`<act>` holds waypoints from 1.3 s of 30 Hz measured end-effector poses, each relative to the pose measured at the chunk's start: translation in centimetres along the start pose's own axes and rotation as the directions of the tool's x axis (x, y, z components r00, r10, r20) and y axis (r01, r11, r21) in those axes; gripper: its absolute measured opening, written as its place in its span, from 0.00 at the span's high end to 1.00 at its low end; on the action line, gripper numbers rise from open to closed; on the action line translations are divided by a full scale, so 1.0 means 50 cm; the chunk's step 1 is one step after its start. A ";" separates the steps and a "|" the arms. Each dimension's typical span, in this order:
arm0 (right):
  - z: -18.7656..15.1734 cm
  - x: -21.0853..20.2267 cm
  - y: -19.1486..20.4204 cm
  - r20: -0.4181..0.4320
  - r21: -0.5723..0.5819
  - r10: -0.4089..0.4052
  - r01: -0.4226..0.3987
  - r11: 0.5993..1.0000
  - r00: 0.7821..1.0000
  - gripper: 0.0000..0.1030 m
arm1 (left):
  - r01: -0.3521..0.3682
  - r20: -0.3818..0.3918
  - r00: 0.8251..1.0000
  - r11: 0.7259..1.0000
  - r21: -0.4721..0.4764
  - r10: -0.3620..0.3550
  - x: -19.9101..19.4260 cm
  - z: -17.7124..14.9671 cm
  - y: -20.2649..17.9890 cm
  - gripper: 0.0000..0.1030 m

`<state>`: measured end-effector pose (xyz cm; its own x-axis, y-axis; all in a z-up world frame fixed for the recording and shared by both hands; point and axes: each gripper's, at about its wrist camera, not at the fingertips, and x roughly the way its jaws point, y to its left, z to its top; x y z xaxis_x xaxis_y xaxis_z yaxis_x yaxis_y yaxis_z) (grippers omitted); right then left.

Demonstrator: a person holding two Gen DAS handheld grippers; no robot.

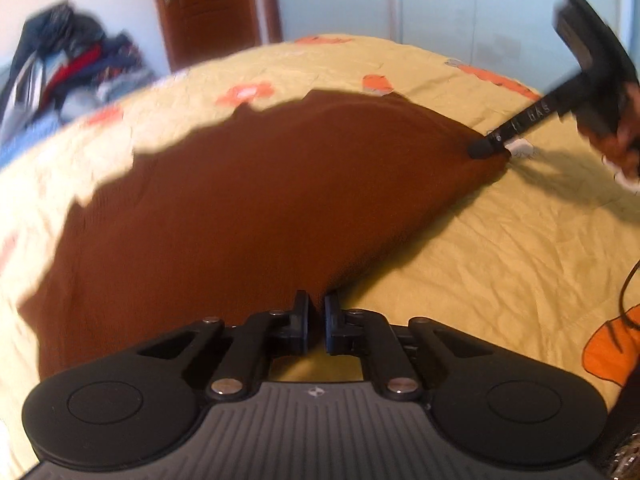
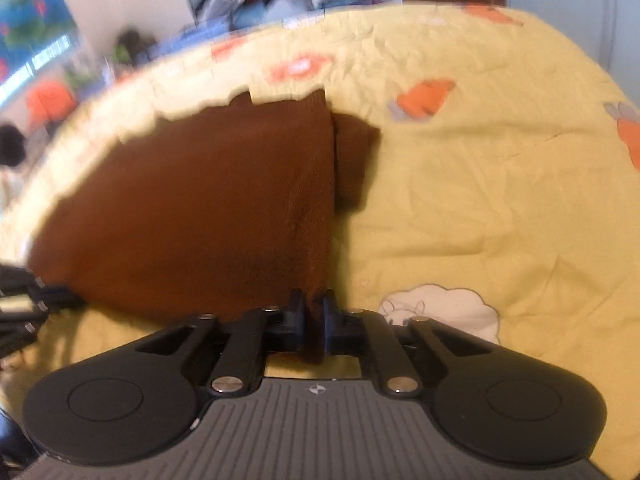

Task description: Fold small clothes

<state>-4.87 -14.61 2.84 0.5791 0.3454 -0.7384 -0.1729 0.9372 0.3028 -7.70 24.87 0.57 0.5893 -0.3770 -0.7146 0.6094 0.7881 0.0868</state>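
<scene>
On the yellow bedspread (image 1: 500,240) a brown garment (image 1: 240,200) was spread, partly lifted. Left gripper (image 1: 316,320) was clamped on its near edge; right gripper (image 2: 315,320) was clamped on another corner, fabric seen pinched between the pads in both wrist views. Embossed lettering on the right gripper's finger was noted, too blurred to read. A clothes pile (image 1: 72,60) was seen behind the bed.

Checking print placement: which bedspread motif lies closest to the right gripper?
The white sheep, just beside the right gripper; the orange carrot prints lie farther up.
</scene>
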 end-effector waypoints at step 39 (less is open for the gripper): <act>0.009 0.150 0.324 -0.020 -0.361 0.138 -0.136 0.923 0.990 0.22 | 0.068 0.150 0.978 0.454 -0.889 0.146 -0.150 -0.155 0.235 0.16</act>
<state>-2.97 3.15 2.51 0.5337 0.4725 -0.7013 -0.5255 0.8351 0.1627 -9.06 40.74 1.59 0.7447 -0.3261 -0.5822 -0.1549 0.7642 -0.6261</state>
